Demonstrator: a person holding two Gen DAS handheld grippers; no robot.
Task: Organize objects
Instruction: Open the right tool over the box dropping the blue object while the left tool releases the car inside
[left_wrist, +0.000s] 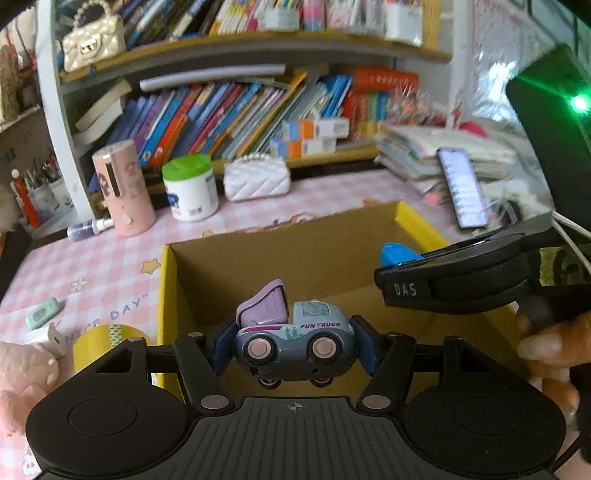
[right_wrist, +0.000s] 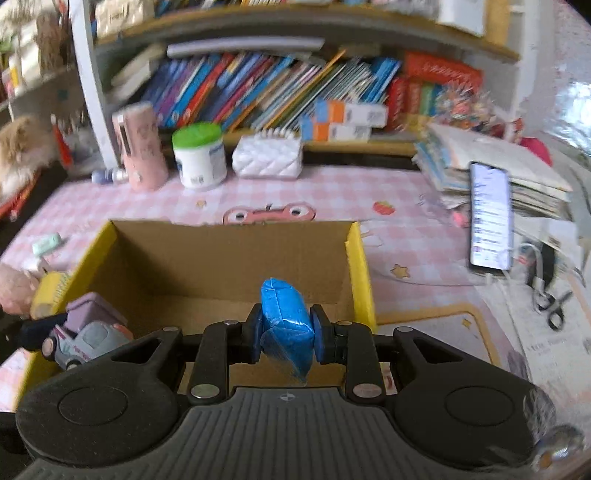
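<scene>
My left gripper (left_wrist: 293, 345) is shut on a grey and purple toy truck (left_wrist: 295, 338) lettered FUN TRUCK, held above the near side of an open cardboard box (left_wrist: 168, 280) with yellow flaps. My right gripper (right_wrist: 287, 330) is shut on a blue wrapped packet (right_wrist: 286, 323), held over the same box (right_wrist: 360, 266). In the left wrist view the right gripper comes in from the right with the blue packet (left_wrist: 397, 254) at its tip. In the right wrist view the toy truck (right_wrist: 88, 334) shows at the lower left, over the box's left side.
On the pink checked tablecloth (left_wrist: 110, 258) stand a pink cylinder (left_wrist: 125, 188), a white tub with a green lid (left_wrist: 190, 188) and a white quilted pouch (left_wrist: 256, 177). A yellow tape roll (left_wrist: 107, 341) and a mint eraser (left_wrist: 42, 312) lie left of the box. A phone (right_wrist: 491, 218) leans on papers at right.
</scene>
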